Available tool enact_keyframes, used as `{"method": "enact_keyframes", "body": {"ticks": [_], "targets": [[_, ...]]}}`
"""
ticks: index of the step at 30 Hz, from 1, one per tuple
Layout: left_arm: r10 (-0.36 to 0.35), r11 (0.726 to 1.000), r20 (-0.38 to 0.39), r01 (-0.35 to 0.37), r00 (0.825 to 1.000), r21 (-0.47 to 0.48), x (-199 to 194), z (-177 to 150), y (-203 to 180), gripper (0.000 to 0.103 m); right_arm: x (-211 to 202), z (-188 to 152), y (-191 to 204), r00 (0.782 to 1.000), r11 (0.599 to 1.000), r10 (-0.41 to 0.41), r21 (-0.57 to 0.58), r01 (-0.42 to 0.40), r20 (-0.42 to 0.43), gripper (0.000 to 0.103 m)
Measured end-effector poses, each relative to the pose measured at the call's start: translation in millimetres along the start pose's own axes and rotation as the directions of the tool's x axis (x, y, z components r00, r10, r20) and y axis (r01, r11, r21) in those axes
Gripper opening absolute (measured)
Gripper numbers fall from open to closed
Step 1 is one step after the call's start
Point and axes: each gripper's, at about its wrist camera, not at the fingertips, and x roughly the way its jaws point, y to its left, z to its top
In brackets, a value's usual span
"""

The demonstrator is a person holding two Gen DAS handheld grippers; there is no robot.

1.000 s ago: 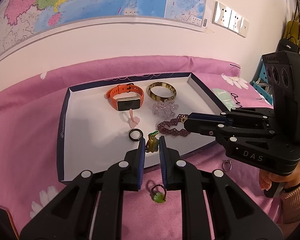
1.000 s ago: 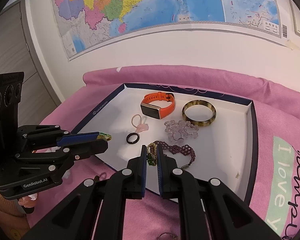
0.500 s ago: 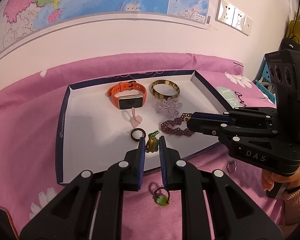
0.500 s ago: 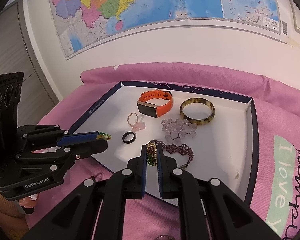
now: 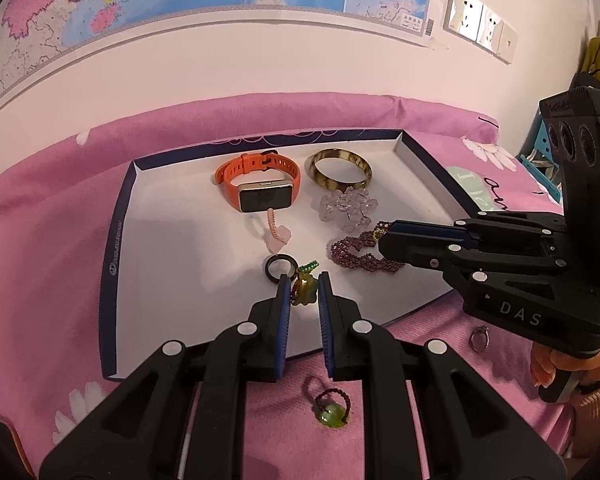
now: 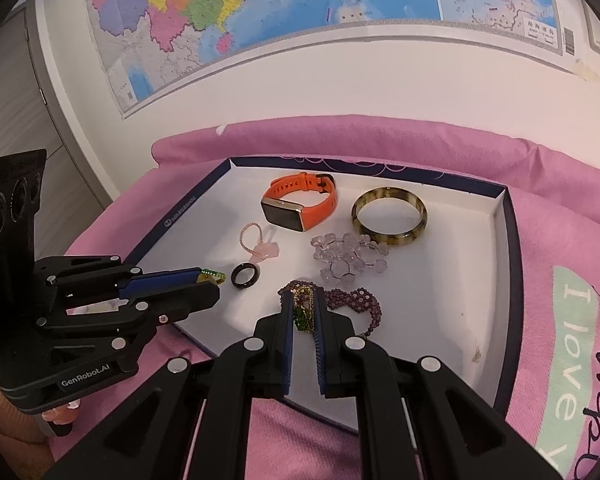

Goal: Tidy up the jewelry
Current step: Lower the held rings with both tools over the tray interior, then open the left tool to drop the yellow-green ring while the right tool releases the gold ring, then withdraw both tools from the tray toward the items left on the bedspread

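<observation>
Two pieces are in play over the white tray (image 5: 172,240): the left gripper (image 5: 304,294) has its fingers pinched on a small gold-and-green ring (image 5: 303,290), and the right gripper (image 6: 303,314) clamps a gold-and-green piece (image 6: 305,310) beside the purple beaded bracelet (image 6: 354,300). Best lower each onto bare tray floor, clear of the black ring (image 5: 279,266), before letting go.
</observation>
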Motion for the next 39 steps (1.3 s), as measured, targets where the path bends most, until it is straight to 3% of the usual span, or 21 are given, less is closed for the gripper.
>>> {"method": "enact_keyframes", "body": {"ticks": [10,14,17,23,26,39], "targets": [[0.001,1.0,-0.024,-0.001,1.0,-0.021,11.8,-0.2,4.6,0.015,12.6,-1.0,-5.9,0.999,0.999,-0.036,0.022,0.036,-0.019,0.013],[0.016,0.999,0.015,-0.015,1.0,-0.04,-2.8,-0.7,10.8,0.028,6.6,-1.0,-9.9,0.999,0.998,-0.038,0.042,0.038,0.002,0.019],[0.003,0.999,0.048,-0.001,0.999,-0.051,-18.0,-2.9,16.2,0.032,-8.6,-1.7,-12.8,0.999,0.998,-0.038,0.06,0.035,0.039,0.03],[-0.031,0.999,0.083,0.033,0.996,-0.033,-48.5,-23.4,20.7,0.037,-44.0,-13.5,-7.5,0.997,0.999,-0.008,0.043,0.005,0.074,0.033],[-0.038,0.999,0.083,0.04,0.996,-0.019,-55.8,-36.2,18.6,0.038,-63.5,-28.3,-0.4,0.997,1.0,-0.009,0.011,0.008,0.079,0.04],[-0.053,0.999,0.02,0.053,0.998,-0.004,-46.0,-64.3,8.8,0.043,-66.9,-84.0,-0.5,0.996,0.997,-0.078,0.017,0.078,-0.034,0.043]]}}
